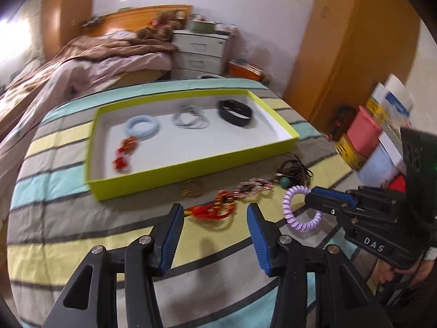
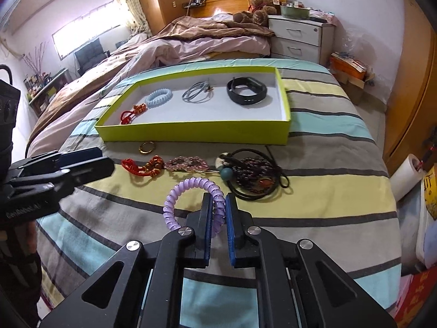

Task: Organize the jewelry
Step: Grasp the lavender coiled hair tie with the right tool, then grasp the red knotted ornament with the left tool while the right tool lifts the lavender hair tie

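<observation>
My right gripper point(image 2: 218, 199) is shut on a purple spiral hair tie point(image 2: 191, 184), held just above the striped bedspread; the left wrist view shows the same gripper point(image 1: 308, 198) and tie point(image 1: 289, 210) at the right. My left gripper point(image 1: 214, 210) is open with nothing between its fingers, hanging over a red knotted bracelet point(image 1: 218, 205). Behind it stands a yellow-green tray point(image 1: 191, 172) holding a blue spiral tie point(image 1: 142, 125), grey rings point(image 1: 191, 119), a black band point(image 1: 236, 113) and a red knotted piece point(image 1: 125, 150).
Loose on the bedspread in front of the tray point(image 2: 191, 134) lie a gold ring point(image 2: 147, 147), a pink beaded piece point(image 2: 188, 164) and a dark bead necklace on black cord point(image 2: 254, 175). A second bed and a white nightstand point(image 2: 300, 38) stand behind; boxes point(image 1: 363, 134) are stacked at the right.
</observation>
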A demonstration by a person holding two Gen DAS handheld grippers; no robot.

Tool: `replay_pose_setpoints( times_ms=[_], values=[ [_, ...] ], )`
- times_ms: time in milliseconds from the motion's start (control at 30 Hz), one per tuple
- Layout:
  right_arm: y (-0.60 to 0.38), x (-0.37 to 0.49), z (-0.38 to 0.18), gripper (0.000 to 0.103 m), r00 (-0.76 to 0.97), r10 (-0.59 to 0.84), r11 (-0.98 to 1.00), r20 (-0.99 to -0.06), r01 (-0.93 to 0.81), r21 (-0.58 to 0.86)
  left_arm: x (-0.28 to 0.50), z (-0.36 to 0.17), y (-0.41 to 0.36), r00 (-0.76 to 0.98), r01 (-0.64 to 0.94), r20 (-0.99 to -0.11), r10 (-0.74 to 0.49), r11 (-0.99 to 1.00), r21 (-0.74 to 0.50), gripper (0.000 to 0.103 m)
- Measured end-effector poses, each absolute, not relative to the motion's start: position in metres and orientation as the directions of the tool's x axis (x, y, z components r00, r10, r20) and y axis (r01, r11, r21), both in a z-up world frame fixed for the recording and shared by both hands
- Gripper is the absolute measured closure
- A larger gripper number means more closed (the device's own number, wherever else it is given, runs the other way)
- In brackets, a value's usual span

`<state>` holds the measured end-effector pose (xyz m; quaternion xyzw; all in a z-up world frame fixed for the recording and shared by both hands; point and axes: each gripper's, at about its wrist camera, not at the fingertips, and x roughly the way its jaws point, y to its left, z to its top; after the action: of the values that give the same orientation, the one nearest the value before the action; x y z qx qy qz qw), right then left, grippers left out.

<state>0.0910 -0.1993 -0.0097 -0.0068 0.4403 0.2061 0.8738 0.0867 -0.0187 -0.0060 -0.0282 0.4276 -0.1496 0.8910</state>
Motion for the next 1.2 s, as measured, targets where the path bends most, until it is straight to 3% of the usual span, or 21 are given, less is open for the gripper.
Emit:
replay_pose_setpoints(
  times_ms=[267, 733, 867, 1200],
  values=[
    [-0.213, 0.088, -0.008, 0.093, 0.535, 0.365, 0.916, -0.762, -0.351, 0.192, 0.106, -0.026, -0.04, 0.569, 0.247, -0.799, -0.194, 0.967, -0.059, 0.055],
    [-0.217, 0.091, -0.008, 0.093, 0.537, 0.389, 0.91, -0.749, -0.352, 0.219, 0.116, -0.037, -0.048, 0.551, 0.253, -0.82, -0.153, 0.967, -0.011, 0.057],
    [-0.218, 0.091, -0.009, 0.093, 0.539, 0.39, 0.909, -0.746, -0.353, 0.22, 0.115, -0.037, -0.051, 0.551, 0.264, -0.819, -0.161, 0.965, -0.012, 0.072],
    [-0.217, 0.092, -0.009, 0.093, 0.538, 0.392, 0.91, -0.746, -0.349, 0.225, 0.111, -0.035, -0.049, 0.549, 0.251, -0.818, -0.173, 0.967, -0.036, 0.084]
  ],
)
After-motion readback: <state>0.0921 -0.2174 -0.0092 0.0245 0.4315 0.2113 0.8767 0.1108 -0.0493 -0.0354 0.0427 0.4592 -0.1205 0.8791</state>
